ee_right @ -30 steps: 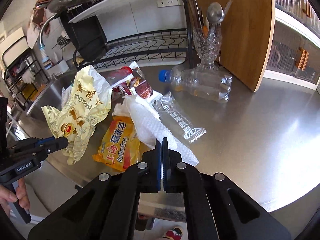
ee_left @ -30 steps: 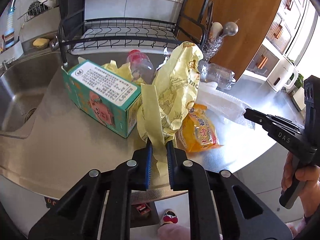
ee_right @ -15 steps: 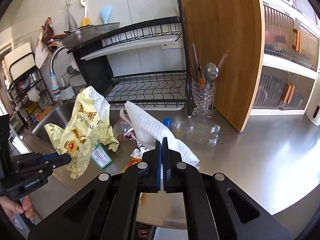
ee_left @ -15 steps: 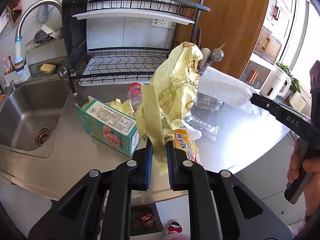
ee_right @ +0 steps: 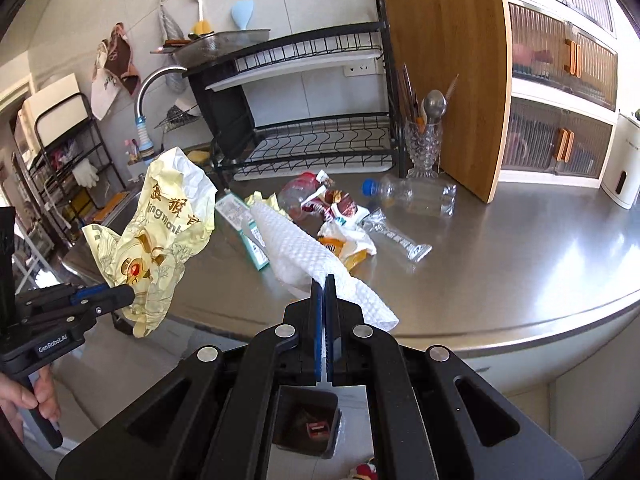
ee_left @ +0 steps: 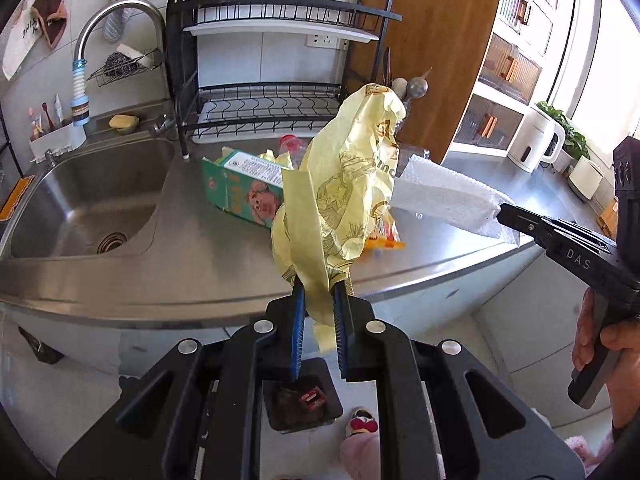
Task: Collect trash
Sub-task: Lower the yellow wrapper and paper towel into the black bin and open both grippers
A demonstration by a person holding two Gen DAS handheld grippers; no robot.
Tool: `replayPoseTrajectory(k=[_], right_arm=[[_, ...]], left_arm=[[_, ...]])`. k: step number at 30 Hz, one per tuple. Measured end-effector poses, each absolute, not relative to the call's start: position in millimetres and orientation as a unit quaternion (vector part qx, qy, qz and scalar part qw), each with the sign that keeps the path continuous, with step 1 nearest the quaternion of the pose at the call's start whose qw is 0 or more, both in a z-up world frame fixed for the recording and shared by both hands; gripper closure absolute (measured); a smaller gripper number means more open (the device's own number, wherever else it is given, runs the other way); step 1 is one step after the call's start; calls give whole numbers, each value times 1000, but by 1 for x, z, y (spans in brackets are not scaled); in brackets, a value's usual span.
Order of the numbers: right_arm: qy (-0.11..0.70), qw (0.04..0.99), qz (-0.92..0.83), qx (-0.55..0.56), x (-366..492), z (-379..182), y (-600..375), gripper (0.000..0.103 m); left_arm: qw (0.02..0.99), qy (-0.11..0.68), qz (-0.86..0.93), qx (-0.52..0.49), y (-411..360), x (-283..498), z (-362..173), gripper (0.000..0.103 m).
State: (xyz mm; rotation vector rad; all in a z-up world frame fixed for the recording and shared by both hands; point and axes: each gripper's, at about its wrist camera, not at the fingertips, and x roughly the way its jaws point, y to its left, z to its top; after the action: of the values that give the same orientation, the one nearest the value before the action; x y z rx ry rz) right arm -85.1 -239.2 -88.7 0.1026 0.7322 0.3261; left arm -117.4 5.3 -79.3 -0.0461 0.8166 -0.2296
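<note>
Left wrist view: left gripper (ee_left: 318, 300) clamped on crumpled yellow plastic bag (ee_left: 352, 184), held up over the front edge of the steel countertop (ee_left: 200, 264). Right gripper (ee_right: 324, 284) pinched tight on white embossed paper towel (ee_right: 304, 252), also lifted off the counter. Both above small dark trash bin (ee_right: 308, 424) on the floor. On counter: green carton (ee_left: 240, 192), clear plastic bottle with blue cap (ee_right: 416, 194), orange snack packet (ee_left: 384, 240), clear wrapper (ee_right: 396, 236).
</note>
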Motion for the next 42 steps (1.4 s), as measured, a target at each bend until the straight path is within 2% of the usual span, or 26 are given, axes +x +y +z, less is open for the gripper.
replayPoseTrajectory(k=[13,33,42], right_arm=[[455,875,156,51,-142,-184,-197,100],[614,774,155,8,-108,-389,-148,100],[664,734,139,23,-85,-469,-141,100]], left_arm=[[874,474,-100,-31,37,-166,-166,91],[779,619,-82,-55,31,-123,-386,91],[740,664,-71,-76,34,-97,-463,90]])
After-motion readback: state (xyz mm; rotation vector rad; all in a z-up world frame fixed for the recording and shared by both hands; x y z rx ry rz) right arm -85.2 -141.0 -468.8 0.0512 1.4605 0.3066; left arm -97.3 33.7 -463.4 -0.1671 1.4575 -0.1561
